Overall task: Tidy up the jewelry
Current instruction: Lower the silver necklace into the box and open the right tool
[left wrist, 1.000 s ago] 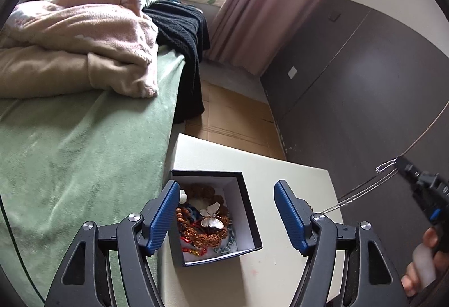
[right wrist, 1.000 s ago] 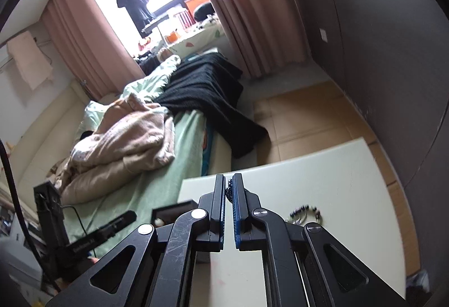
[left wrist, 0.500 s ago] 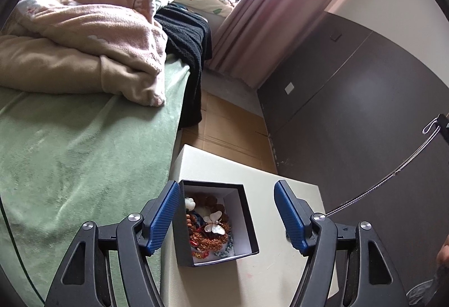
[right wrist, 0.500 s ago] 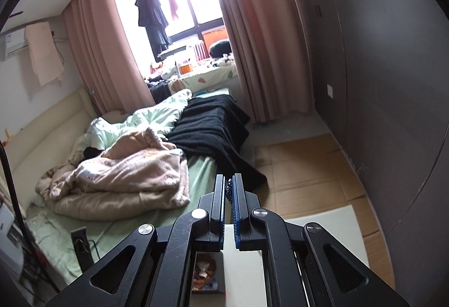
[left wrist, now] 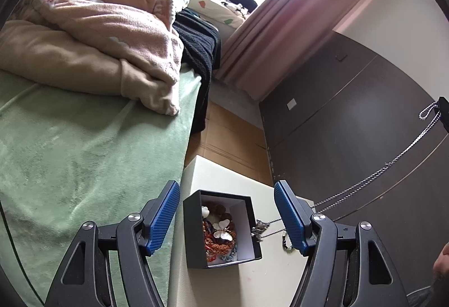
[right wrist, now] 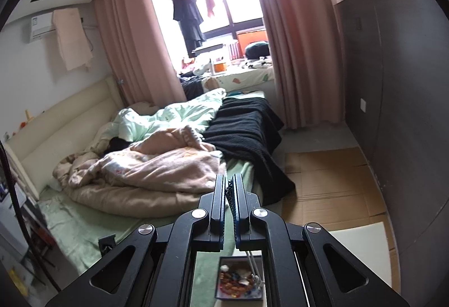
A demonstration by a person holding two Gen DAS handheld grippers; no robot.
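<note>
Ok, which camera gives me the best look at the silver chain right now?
The left wrist view. It shows the chain strung taut from the right gripper's tip down to its pendant by the box. The right wrist view shows only a bit pinched in the right gripper and short strands beneath.

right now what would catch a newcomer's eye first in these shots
A silver chain stretched taut from the shut right gripper, its pendant end dangling at the right rim of the black jewelry box. The box sits open on the white table, crammed with beads and a white butterfly piece, between the left gripper's open blue fingers.
</note>
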